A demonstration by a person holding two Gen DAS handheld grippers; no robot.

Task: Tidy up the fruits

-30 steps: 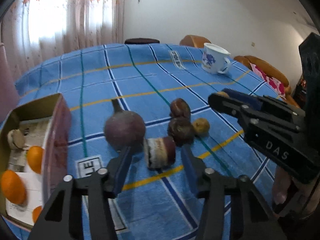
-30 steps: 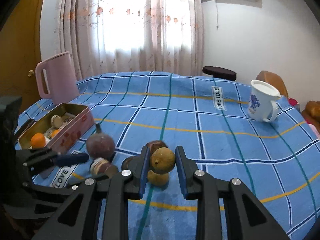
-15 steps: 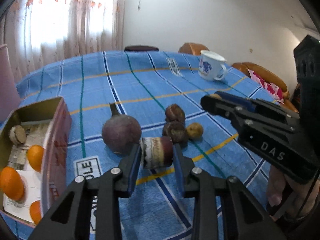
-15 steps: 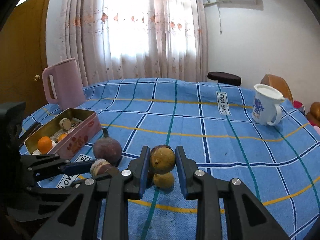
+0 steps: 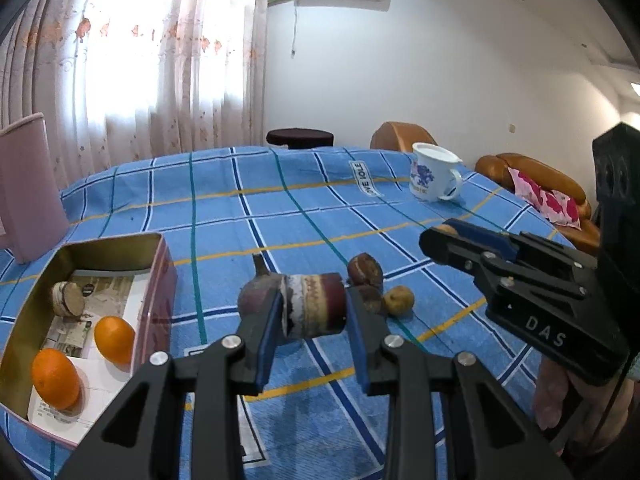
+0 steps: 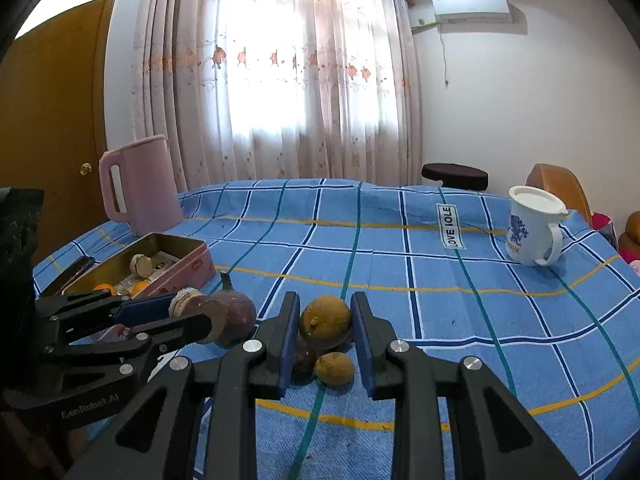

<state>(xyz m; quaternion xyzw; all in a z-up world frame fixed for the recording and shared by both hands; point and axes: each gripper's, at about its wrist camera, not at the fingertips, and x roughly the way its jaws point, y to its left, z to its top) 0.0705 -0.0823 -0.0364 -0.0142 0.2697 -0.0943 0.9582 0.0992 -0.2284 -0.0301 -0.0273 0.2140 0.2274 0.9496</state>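
A: Start left of the round purple beet-like root (image 5: 256, 300) — what's there?

B: The open pink metal tin (image 5: 160, 280), with two oranges (image 5: 114, 339) and a small cut stub (image 5: 67, 299) on paper inside. Nearer the camera than the root, the left gripper (image 5: 313, 318) is clamped on a short banded maroon-and-cream cut cylinder (image 5: 312, 310), held clear of the blue checked tablecloth (image 5: 280, 216).

A: How will that piece handle?

B: Probably firm and light. The blue pads (image 5: 269, 336) press its flat cut ends, which looks a sound hold; the rounded side would likely roll.

A: And right of the root?

B: Two dark wrinkled fruits (image 5: 364, 270) and a small yellow-brown fruit (image 5: 398, 300) lie on the cloth, close together. Above them, the right gripper (image 6: 326, 322) is closed around a larger round yellow-brown fruit (image 6: 326, 320), lifted off the cloth.

A: Risky grip?

B: Somewhat — a smooth sphere pinched across its middle could slip or bruise, so steady pressure seems wise. Far right of the root stands a white mug with blue flowers (image 6: 532, 228).
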